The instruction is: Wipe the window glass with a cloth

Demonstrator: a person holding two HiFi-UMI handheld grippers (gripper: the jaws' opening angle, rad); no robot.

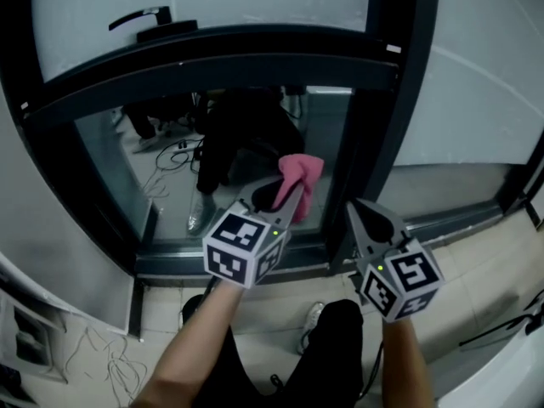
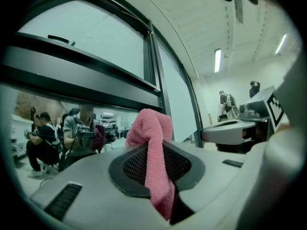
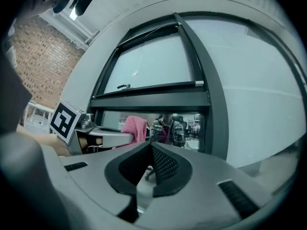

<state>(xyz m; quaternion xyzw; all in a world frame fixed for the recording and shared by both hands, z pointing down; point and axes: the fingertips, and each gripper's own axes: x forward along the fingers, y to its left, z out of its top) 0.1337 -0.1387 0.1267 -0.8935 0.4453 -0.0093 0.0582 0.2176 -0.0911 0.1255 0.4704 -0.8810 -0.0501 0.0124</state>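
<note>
A pink cloth [image 1: 299,175] is pinched in my left gripper [image 1: 289,195], which is shut on it; the cloth bunches above the jaw tips and hangs down between them [image 2: 152,143]. It is held up close in front of the lower glass pane [image 1: 161,155] of a black-framed window; I cannot tell if it touches the glass. My right gripper [image 1: 367,215] hovers to the right by the black upright [image 1: 387,134], shut with nothing in it [image 3: 149,146]. The right gripper view also shows the cloth [image 3: 135,127] to the left.
A black crossbar [image 1: 212,58] divides the lower pane from an upper pane with a handle [image 1: 140,17]. A pale fixed pane [image 1: 476,83] lies to the right. The lower glass mirrors a person and cables. Tiled floor [image 1: 484,253] runs below the sill.
</note>
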